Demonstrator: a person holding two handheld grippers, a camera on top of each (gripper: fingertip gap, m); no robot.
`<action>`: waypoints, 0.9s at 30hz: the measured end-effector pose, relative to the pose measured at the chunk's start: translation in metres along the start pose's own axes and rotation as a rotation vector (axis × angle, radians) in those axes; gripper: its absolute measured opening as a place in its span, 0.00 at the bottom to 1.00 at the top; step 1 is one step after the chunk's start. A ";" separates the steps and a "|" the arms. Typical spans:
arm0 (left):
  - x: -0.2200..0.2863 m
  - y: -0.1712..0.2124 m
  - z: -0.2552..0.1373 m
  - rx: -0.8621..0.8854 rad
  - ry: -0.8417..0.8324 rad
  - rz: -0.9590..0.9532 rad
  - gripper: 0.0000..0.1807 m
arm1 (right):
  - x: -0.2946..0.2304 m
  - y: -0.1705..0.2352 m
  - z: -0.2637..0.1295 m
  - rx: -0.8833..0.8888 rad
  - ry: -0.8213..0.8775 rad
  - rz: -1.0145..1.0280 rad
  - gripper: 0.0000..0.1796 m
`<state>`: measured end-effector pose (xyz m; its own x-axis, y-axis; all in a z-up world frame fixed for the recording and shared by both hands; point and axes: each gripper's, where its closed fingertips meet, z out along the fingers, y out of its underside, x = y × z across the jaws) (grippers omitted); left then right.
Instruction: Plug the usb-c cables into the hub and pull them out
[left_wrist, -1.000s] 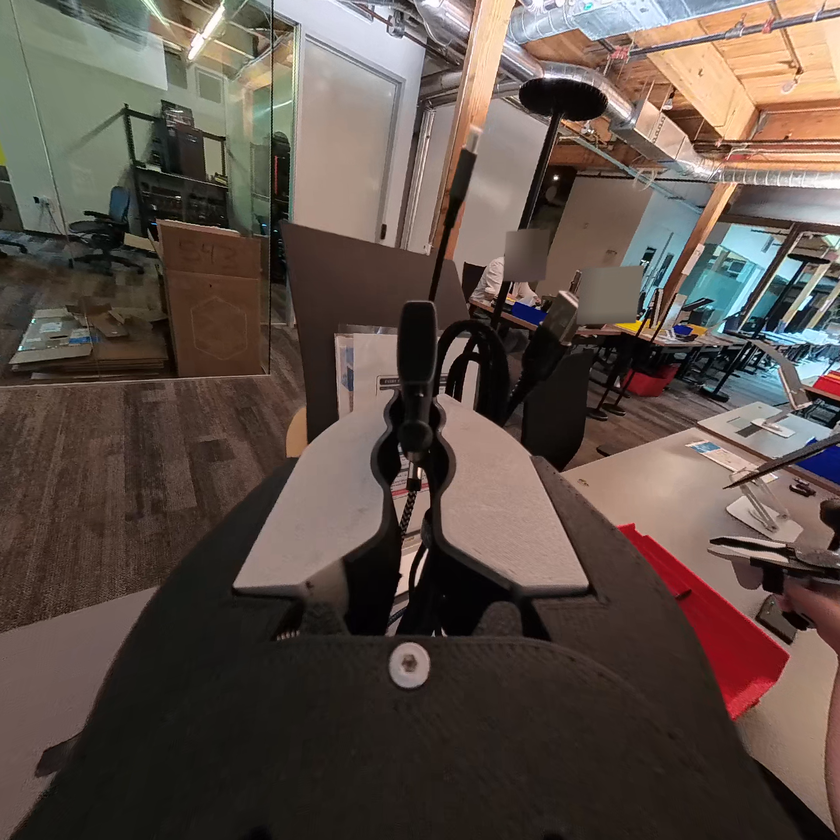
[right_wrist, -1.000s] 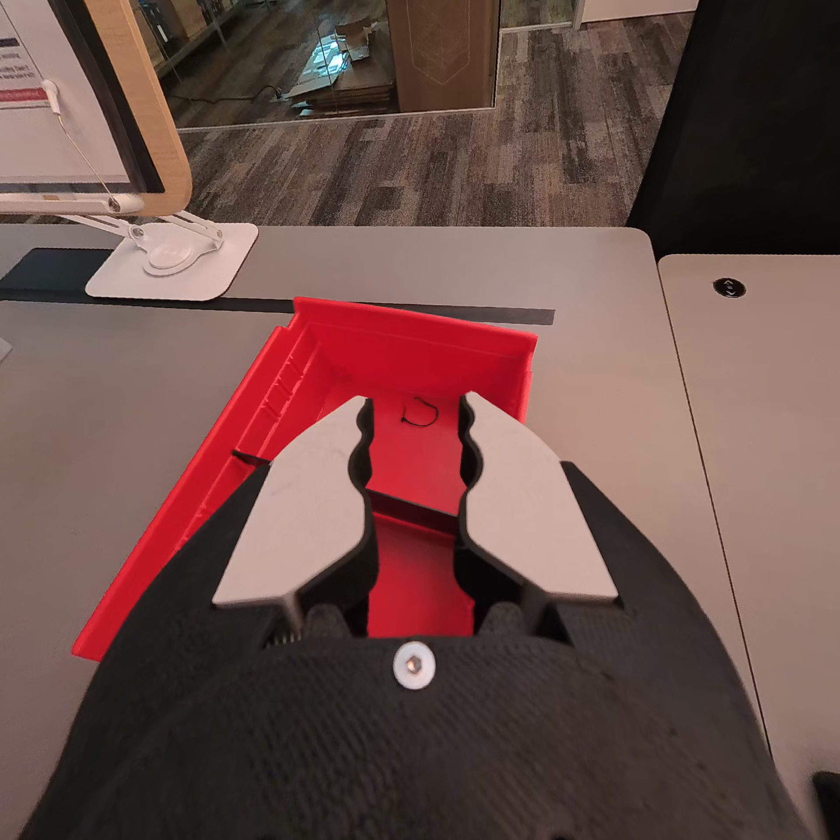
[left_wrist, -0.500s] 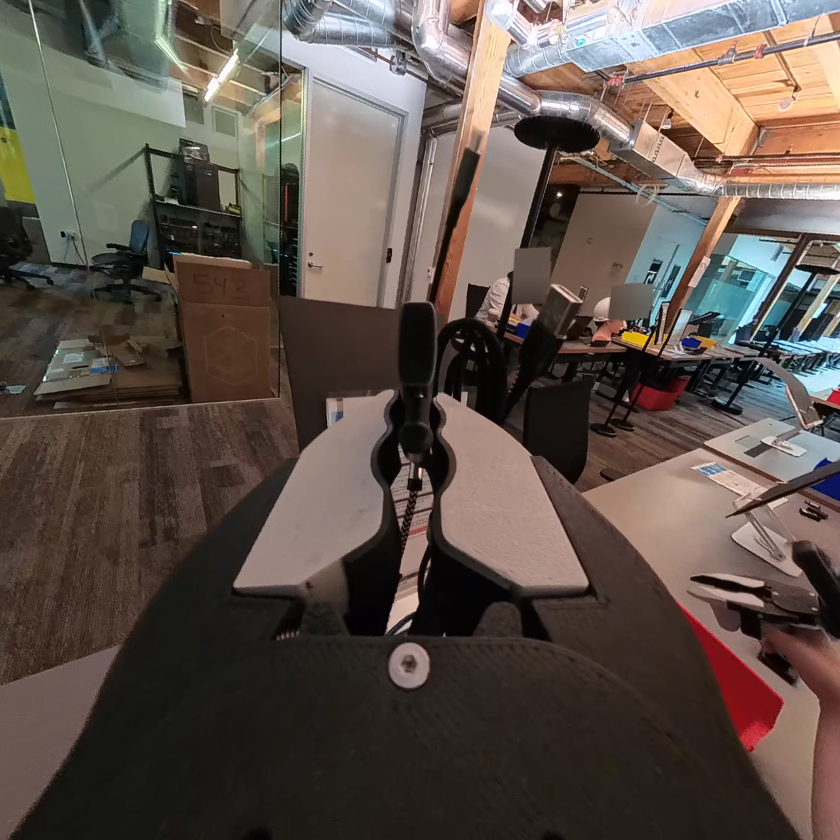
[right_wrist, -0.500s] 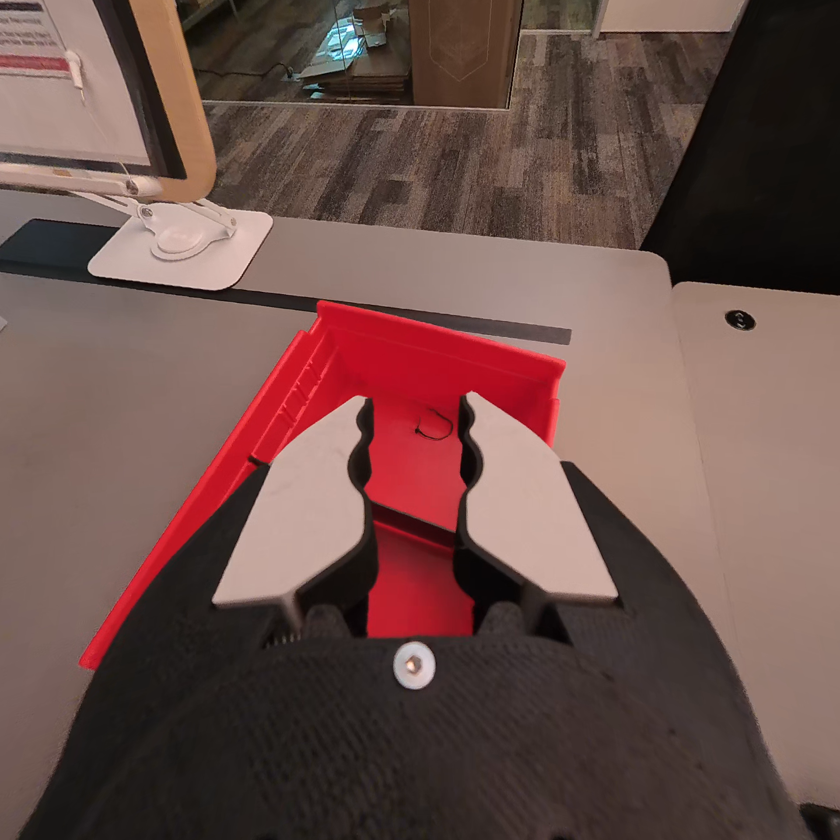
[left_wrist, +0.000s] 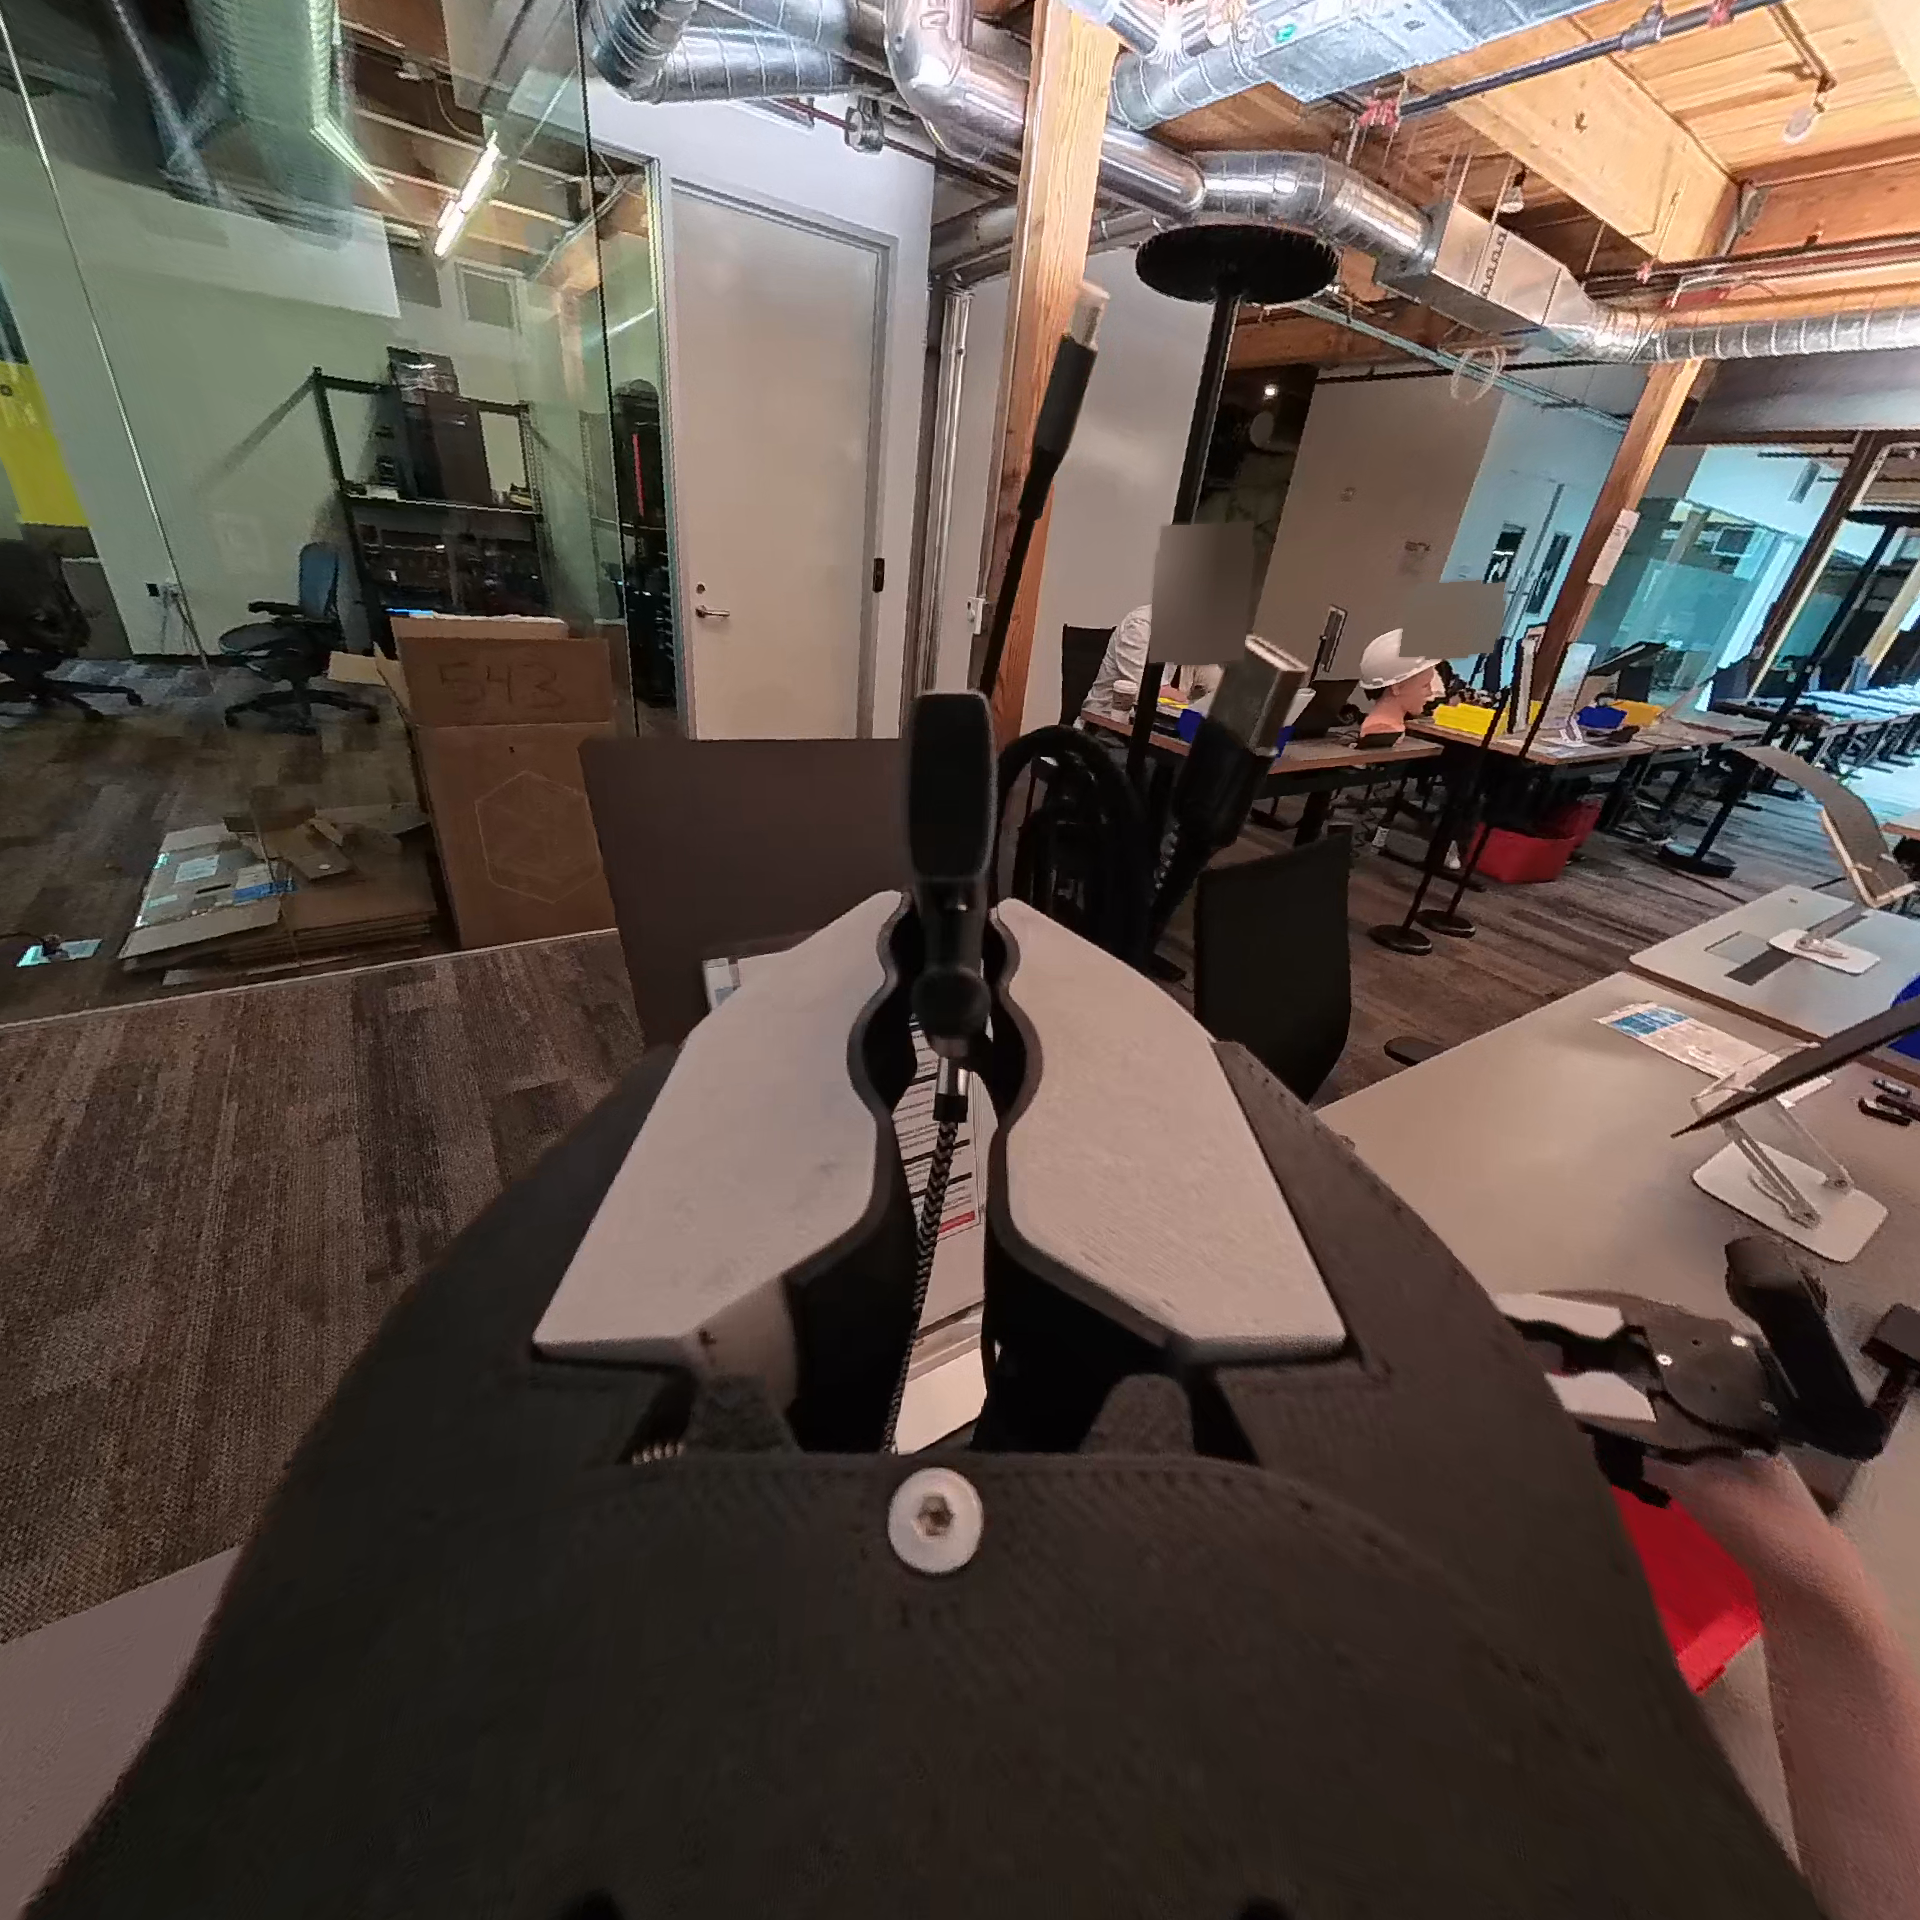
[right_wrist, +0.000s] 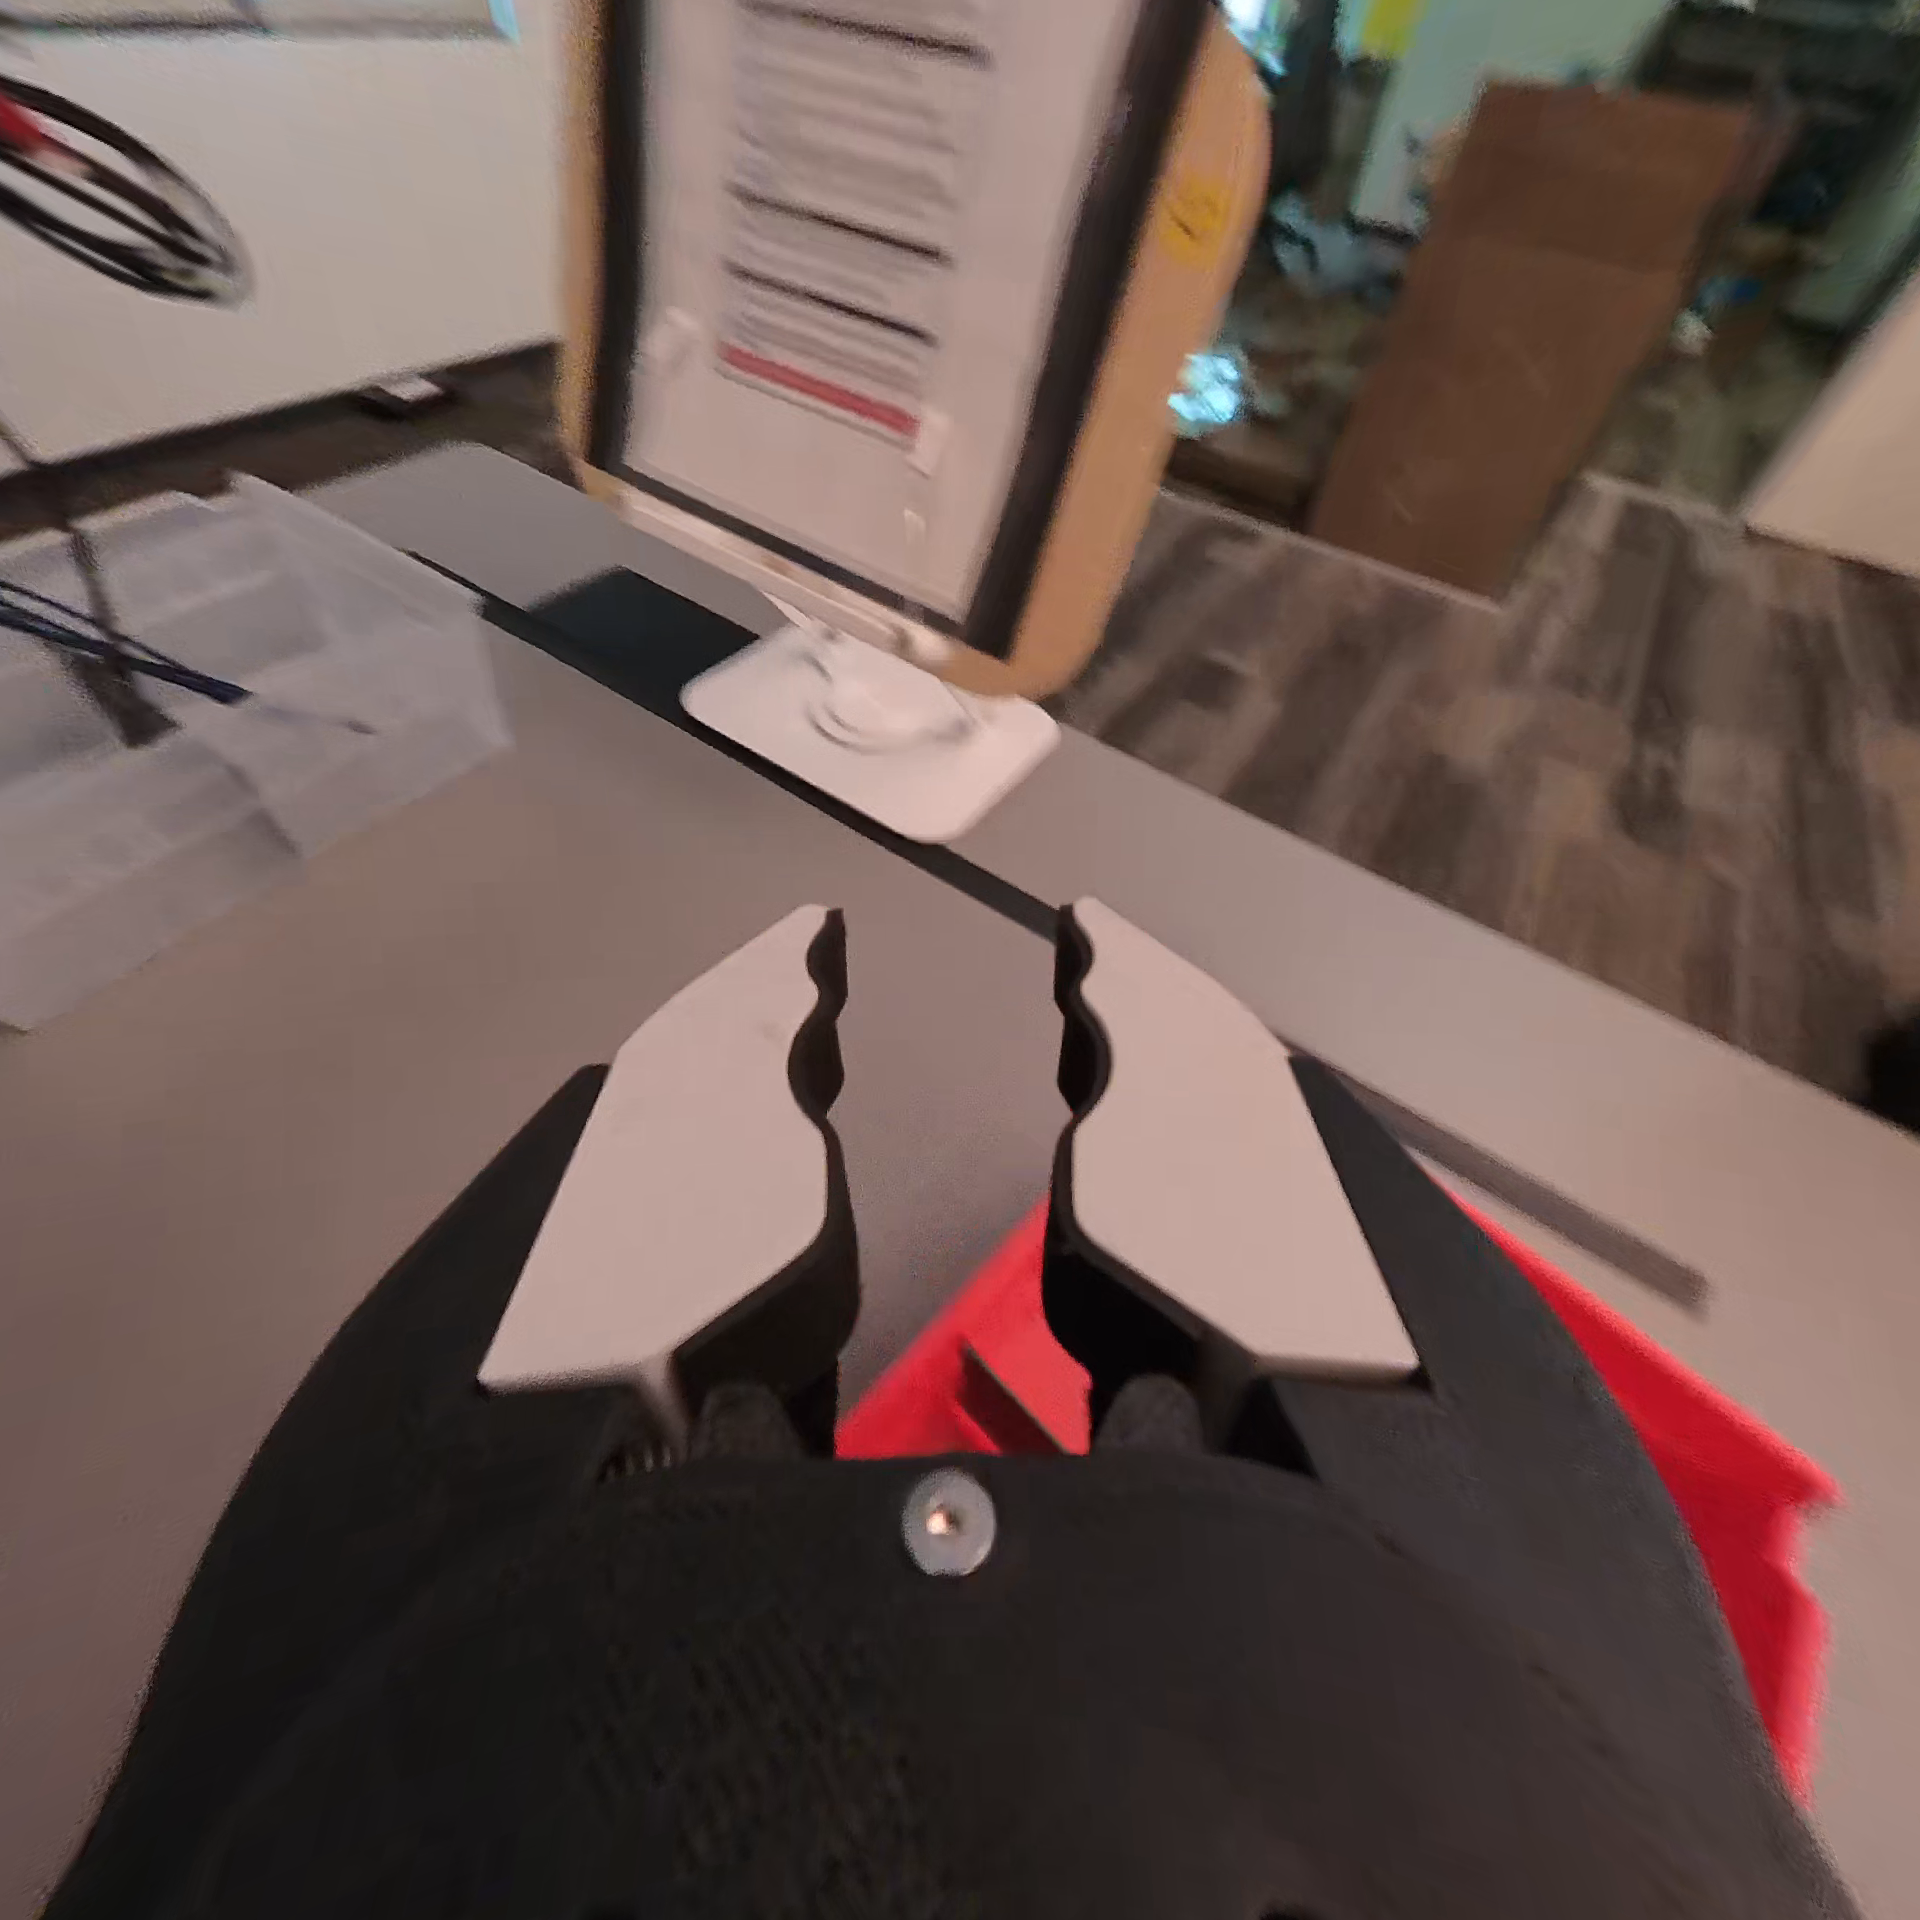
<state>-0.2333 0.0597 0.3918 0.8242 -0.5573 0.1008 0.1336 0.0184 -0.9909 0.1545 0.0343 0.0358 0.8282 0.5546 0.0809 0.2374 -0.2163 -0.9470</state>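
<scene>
My left gripper (left_wrist: 948, 920) is shut on a slim black plug-like piece (left_wrist: 948, 790) that stands up between the fingers, with a braided cable (left_wrist: 935, 1174) leaving its lower end. I cannot tell whether it is the hub or a plug. Behind it a loop of black cables (left_wrist: 1070, 821) rises. One cable ends in a thin plug (left_wrist: 1086, 312) held high, and another ends in a silver connector (left_wrist: 1262, 675). My right gripper (right_wrist: 940, 925) is open and empty above the grey table (right_wrist: 364, 1039). It also shows in the left wrist view (left_wrist: 1600, 1361), held by a hand.
A red tray (right_wrist: 1621, 1455) lies low right of the right gripper and also shows in the left wrist view (left_wrist: 1683, 1600). A screen on a stand (right_wrist: 862, 260) with a white base (right_wrist: 873, 727) is ahead. A clear plastic box (right_wrist: 208, 675) sits left. The right wrist view is blurred. My right fingertips sit around 55 centimeters from my left ones.
The right gripper has swung left, away from over the red tray, and now faces the screen stand and clear box. The left gripper keeps its grip and has tilted up slightly.
</scene>
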 end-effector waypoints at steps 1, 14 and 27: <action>0.002 -0.001 0.000 -0.002 0.001 0.006 0.05 | -0.016 -0.008 0.006 0.031 -0.045 -0.020 0.22; 0.030 0.016 -0.003 -0.043 0.069 0.039 0.05 | -0.185 -0.028 0.063 0.144 -0.531 -0.077 0.22; 0.071 0.096 -0.017 -0.133 0.247 0.058 0.05 | -0.232 -0.049 0.050 0.299 -0.636 -0.111 0.24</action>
<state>-0.1716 0.0076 0.3019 0.6673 -0.7440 0.0345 0.0027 -0.0438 -0.9990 -0.0748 -0.0434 0.0474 0.3287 0.9418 0.0708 0.0784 0.0475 -0.9958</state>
